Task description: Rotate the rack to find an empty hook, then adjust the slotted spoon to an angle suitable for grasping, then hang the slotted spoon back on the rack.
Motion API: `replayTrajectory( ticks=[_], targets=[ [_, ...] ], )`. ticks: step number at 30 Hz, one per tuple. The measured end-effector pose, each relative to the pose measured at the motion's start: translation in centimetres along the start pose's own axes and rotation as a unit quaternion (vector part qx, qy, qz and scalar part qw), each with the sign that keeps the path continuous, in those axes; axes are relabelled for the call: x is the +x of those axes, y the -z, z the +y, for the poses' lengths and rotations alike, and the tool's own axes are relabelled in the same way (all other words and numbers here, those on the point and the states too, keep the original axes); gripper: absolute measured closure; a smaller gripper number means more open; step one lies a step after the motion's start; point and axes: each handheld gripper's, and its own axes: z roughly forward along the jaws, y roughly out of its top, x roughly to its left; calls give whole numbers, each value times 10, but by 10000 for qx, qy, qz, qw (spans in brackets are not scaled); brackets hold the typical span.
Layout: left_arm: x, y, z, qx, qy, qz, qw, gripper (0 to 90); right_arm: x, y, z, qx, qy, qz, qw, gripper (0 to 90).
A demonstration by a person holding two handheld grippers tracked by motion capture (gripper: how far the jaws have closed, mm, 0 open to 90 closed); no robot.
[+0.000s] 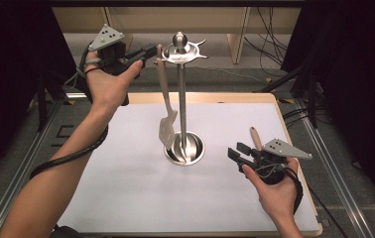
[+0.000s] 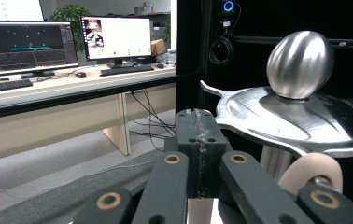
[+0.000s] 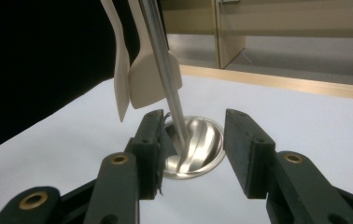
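Note:
A steel utensil stand (image 1: pixel 182 99) with a ball-topped hook plate (image 2: pixel 300 116) rises from the middle of the white mat. A beige slotted spatula (image 1: pixel 167 128) hangs from it, and its handle end (image 2: pixel 311 171) sits just under the plate. My left gripper (image 1: pixel 152 49) is raised beside that handle top. Its jaws (image 2: pixel 198 126) are shut against each other, just left of the handle end. My right gripper (image 1: pixel 237 151) rests low at the right of the stand's base (image 3: pixel 198 140). It stands open and empty, pointing at the pole. Two beige blades (image 3: pixel 153 79) hang beside the pole.
A wooden utensil handle (image 1: pixel 255 137) lies on the mat just behind the right gripper. The mat covers a wood-edged table (image 1: pixel 294 148). Desks with monitors (image 2: pixel 116 37) stand beyond, and black curtains hang at both sides.

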Motion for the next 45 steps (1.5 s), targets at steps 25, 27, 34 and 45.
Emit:
replayTrajectory(
  ticks=[25, 27, 34, 45],
  targets=[
    [-8, 43, -23, -196, 85, -42, 9998, 696, -19, 5, 7, 118, -178, -341, 9992, 566],
    [-8, 47, -27, -166, 50, -37, 9998, 694, -19, 5, 7, 154, -360, -307, 9988, 566],
    [-6, 56, -33, -114, 133, 28, 9998, 686, -23, 9, 8, 120, -324, -293, 9990, 561],
    [0, 59, -43, -133, 23, -44, 9999, 668, -41, 18, 10, 411, -541, -751, 9949, 553]
  ],
)
